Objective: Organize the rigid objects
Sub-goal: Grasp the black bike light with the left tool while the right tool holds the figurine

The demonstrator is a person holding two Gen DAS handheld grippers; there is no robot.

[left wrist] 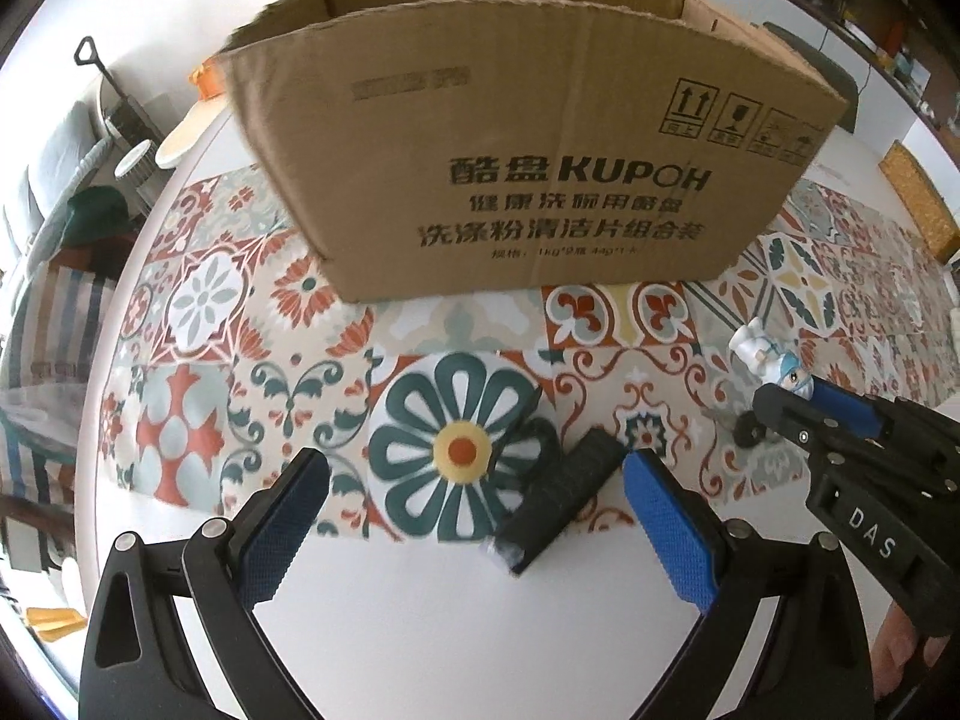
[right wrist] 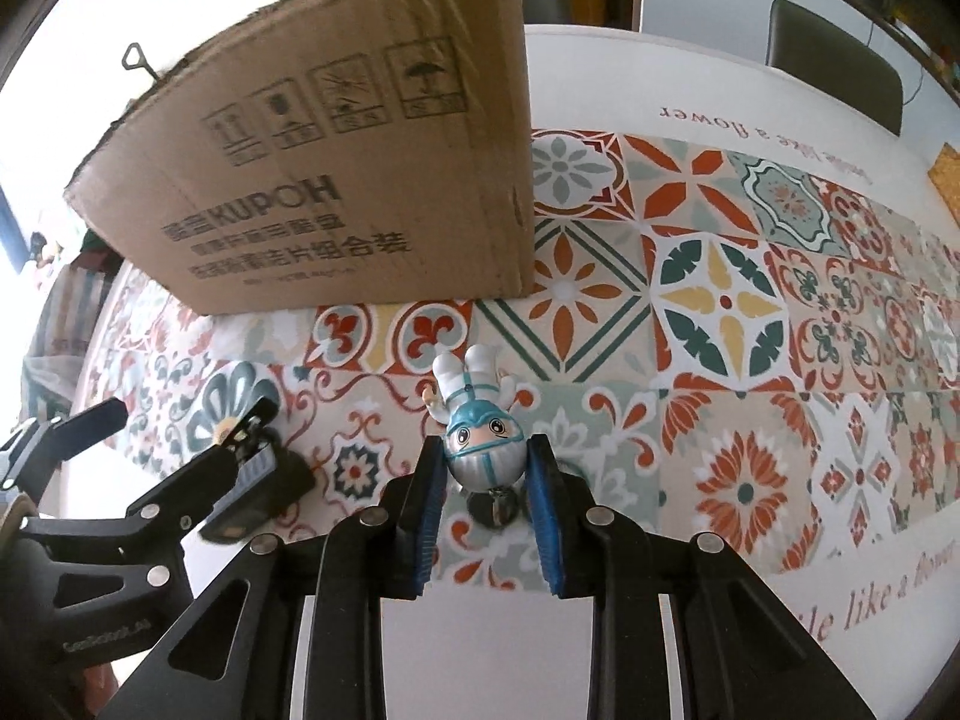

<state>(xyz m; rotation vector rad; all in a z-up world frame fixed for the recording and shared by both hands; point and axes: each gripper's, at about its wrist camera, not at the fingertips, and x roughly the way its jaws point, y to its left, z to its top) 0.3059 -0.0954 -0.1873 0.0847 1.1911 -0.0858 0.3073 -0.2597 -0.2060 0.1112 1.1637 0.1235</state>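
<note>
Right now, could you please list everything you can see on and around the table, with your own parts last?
box: one, brown cardboard, open top, at the far side of the mat.
figurine: one, white and teal, head between the right jaws.
black block: one, ridged, lying on the mat between the open left jaws, not touched.
mat: one, tile pattern in red, teal and cream, on the table.
table: one, white.
chair: one, dark, beyond the table.
left gripper: black with blue pads, open.
right gripper: black with blue pads, shut on the figurine.
</note>
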